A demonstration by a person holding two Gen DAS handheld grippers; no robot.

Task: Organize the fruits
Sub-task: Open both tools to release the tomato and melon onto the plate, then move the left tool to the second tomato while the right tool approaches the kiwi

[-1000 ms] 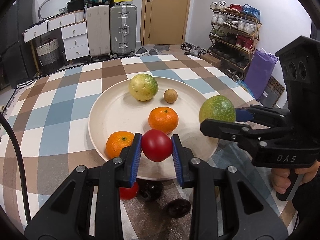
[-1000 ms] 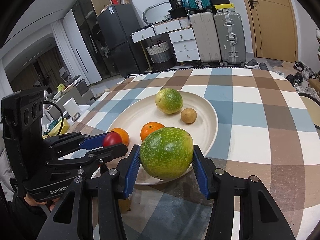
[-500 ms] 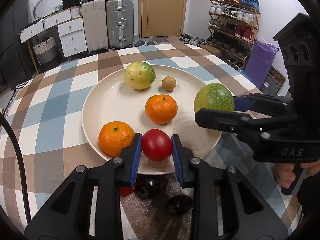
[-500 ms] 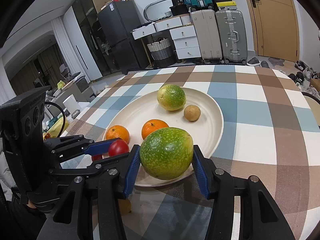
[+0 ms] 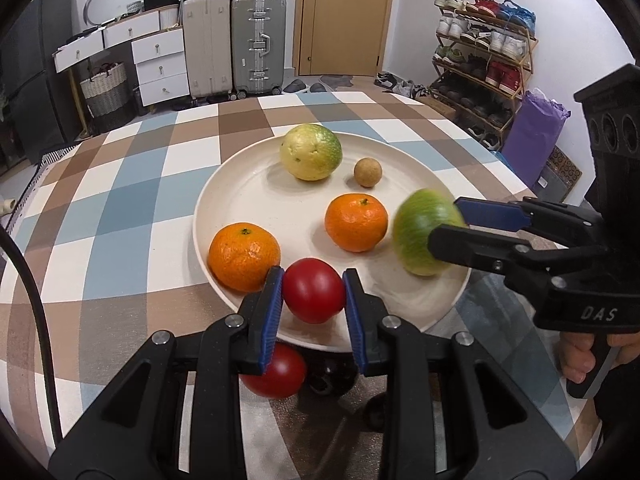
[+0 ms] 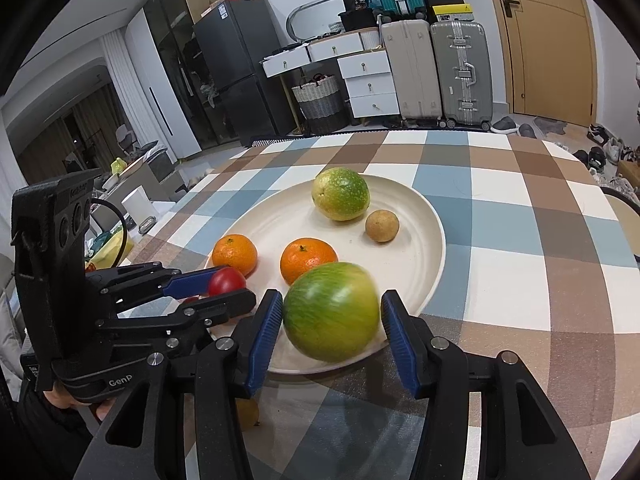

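Releasing: right gripper (image 6: 331, 322) jaws opening, blurred round green fruit (image 6: 331, 316) dropping free between them onto near rim of cream round plate (image 6: 434, 240). Left gripper (image 5: 313, 291) clenched on red tomato (image 5: 314, 289) over near edge; judged next: lower, release clear of orange mandarin (image 5: 244, 256)

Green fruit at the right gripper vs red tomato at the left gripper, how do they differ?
The green fruit is larger than the red tomato, mottled green-yellow against plain red. It is motion-blurred, with the opening right gripper showing gaps beside it; the tomato is sharp, clamped by the left gripper. Both are round and sit over the plate near its rim.
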